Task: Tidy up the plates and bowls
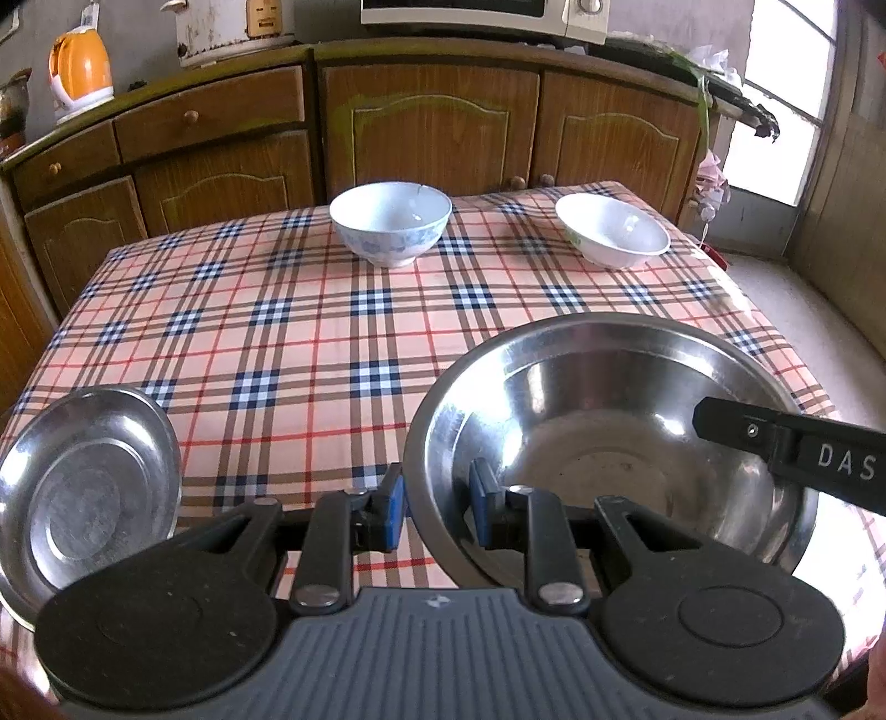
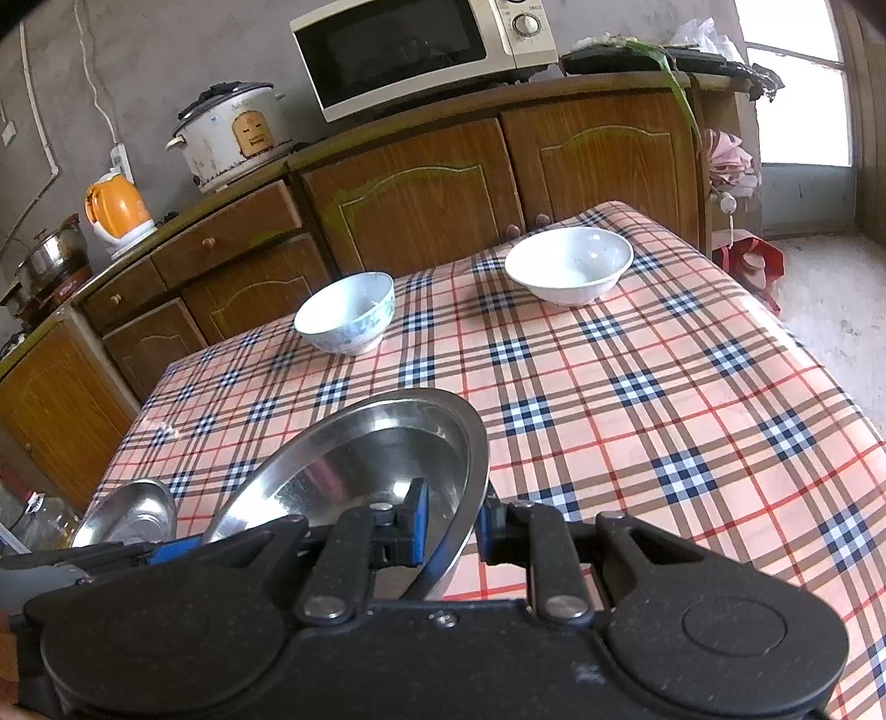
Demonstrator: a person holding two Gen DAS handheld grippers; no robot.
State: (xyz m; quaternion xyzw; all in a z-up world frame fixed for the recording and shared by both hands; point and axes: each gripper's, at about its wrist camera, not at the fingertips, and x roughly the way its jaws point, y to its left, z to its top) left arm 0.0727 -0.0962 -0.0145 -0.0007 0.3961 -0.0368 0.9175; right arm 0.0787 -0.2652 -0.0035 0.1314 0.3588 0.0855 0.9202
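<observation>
A large steel bowl (image 1: 609, 415) sits low over the near right part of the checked table. My left gripper (image 1: 437, 507) is shut on its left rim, one blue pad inside and one outside. My right gripper (image 2: 451, 523) is shut on the opposite rim of the same steel bowl (image 2: 360, 471); one of its black fingers (image 1: 775, 437) reaches in from the right. A small steel plate (image 1: 83, 487) lies at the near left corner. At the far side stand a blue-patterned bowl (image 1: 390, 221) and a white bowl (image 1: 612, 230), both empty.
The table (image 1: 277, 332) carries a plaid cloth and ends close behind the two china bowls. Wooden cabinets (image 1: 432, 127) stand behind it, with a microwave (image 2: 410, 50), a rice cooker (image 2: 232, 133) and an orange kettle (image 2: 116, 210) on top.
</observation>
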